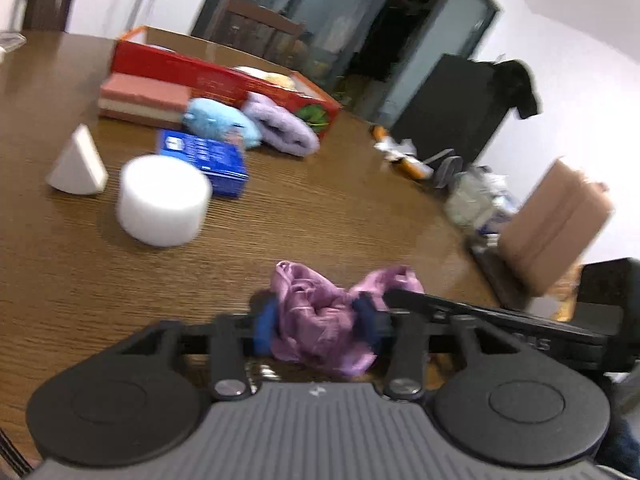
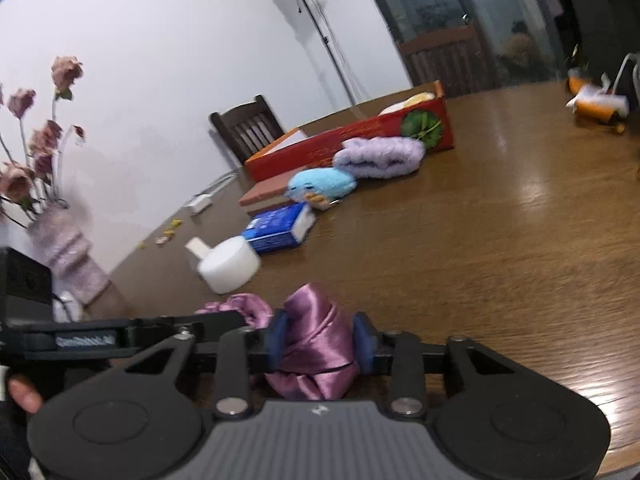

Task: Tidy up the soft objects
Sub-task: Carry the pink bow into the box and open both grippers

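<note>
A crumpled purple satin cloth (image 1: 316, 320) lies low over the brown wooden table (image 1: 320, 216), stretched between both grippers. My left gripper (image 1: 320, 326) is shut on one bunch of it, blue pads (image 1: 265, 328) pressing from both sides. My right gripper (image 2: 321, 340) is shut on the other bunch of the satin cloth (image 2: 316, 352). The right gripper's black body (image 1: 500, 320) reaches in from the right in the left wrist view. Further back, a lilac fuzzy cloth (image 1: 280, 124) and a light blue plush toy (image 1: 216, 118) lie against an open red box (image 1: 224, 76).
A white foam cylinder (image 1: 162, 200), a white cone (image 1: 78, 162), a blue packet (image 1: 208, 160) and a pink-and-white block (image 1: 140, 98) sit on the left. A cardboard box (image 1: 556, 224) and clutter (image 1: 476, 196) line the right edge. A vase of flowers (image 2: 60, 248) stands at the left.
</note>
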Tool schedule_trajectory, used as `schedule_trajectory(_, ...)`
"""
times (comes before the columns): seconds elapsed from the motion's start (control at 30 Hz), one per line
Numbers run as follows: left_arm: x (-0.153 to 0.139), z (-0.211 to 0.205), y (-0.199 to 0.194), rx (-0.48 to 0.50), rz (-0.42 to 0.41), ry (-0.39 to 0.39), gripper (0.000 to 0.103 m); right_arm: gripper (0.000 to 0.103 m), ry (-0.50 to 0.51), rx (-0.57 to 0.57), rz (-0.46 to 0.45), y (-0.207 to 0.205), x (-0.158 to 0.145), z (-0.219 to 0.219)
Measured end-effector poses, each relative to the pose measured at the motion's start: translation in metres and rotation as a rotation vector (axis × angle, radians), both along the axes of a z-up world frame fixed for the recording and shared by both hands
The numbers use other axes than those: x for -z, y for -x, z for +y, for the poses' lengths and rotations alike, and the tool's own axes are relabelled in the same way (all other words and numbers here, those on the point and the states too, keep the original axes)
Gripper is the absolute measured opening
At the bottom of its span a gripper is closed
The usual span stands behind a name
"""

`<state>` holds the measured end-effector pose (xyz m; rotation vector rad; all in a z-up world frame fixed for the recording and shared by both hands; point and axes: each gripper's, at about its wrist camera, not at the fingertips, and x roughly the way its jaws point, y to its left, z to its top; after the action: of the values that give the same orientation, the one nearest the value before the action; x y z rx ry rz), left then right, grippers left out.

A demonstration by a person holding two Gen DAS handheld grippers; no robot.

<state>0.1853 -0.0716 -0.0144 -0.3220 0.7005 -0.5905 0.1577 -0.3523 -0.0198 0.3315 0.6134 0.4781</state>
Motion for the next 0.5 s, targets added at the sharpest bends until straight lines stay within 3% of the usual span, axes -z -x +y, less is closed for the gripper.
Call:
schedule_trajectory(0.07, -0.004, -0.003, -0.001, 0.015, -0.027, -0.015, 0.025, 0.019, 0.013, -0.003, -0.011, -0.001, -0.002, 0.003)
schedule_trajectory(0.23, -0.041, -0.002, -0.032, 0.03, -0.109, 0.01, 0.024, 0.016, 0.029, -0.002, -0.084, -0.021, -0.033, 0.006)
schedule_trajectory(0.4, -0.11, 0.006, -0.136, 0.027, -0.191, 0.008, 0.024, 0.016, 0.043, -0.018, -0.224, -0.101, -0.099, 0.01)
schedule_trajectory(0.5, -0.131, 0.008, -0.222, 0.004, -0.141, -0.019, 0.025, 0.016, 0.062, -0.022, -0.231, -0.187, -0.13, 0.017)
